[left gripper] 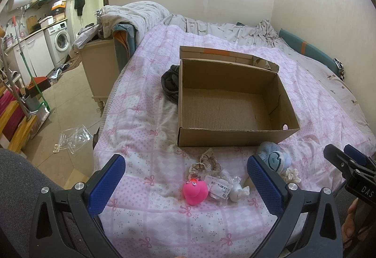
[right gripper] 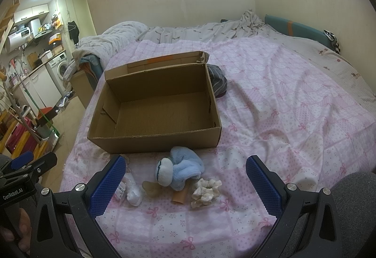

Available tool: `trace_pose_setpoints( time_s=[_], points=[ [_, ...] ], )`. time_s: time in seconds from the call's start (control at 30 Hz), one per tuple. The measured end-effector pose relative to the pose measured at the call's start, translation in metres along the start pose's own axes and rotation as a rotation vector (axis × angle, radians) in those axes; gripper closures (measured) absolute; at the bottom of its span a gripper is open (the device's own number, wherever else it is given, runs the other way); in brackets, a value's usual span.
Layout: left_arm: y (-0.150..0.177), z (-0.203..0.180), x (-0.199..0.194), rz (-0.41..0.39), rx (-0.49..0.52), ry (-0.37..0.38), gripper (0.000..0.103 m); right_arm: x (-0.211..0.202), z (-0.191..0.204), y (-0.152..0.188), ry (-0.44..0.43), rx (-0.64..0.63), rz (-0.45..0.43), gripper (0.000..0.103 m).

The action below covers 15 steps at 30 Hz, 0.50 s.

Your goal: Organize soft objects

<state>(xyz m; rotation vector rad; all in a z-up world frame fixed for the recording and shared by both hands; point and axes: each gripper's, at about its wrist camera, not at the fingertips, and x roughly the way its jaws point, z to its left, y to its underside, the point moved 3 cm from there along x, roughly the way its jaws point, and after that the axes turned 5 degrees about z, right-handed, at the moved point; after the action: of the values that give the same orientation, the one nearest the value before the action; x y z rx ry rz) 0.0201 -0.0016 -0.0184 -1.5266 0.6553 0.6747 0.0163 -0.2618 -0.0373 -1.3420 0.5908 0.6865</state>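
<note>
Left gripper (left gripper: 185, 178), right gripper (right gripper: 185, 178): fingers wide, holding nothing. Pink duck toy (left gripper: 195, 191), blue plush (right gripper: 181, 168) near; cardboard box (right gripper: 155, 103) far, empty. Nothing packed; next, likely grasp plush.

"GenRobot.AI" is showing in white on the left tongs' black body (right gripper: 16, 193). "DAS" is reading on the right tongs' mount (left gripper: 365, 190). The barcode label (left gripper: 218, 184) on the plastic packet is staying too small to read.

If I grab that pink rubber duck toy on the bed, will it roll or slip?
The pink rubber duck toy looks rounded and glossy, so it may roll or slip between pads. It is probably hollow and light, likely squashing under a firm pinch.
</note>
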Motion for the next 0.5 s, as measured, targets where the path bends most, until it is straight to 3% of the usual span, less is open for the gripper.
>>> trace_pose_setpoints(
  time_s=[0.5],
  points=[
    [0.0009, -0.0017, 0.0006, 0.002, 0.002, -0.002, 0.000, 0.0002, 0.0010, 0.0006, 0.001, -0.002, 0.001, 0.000]
  ],
)
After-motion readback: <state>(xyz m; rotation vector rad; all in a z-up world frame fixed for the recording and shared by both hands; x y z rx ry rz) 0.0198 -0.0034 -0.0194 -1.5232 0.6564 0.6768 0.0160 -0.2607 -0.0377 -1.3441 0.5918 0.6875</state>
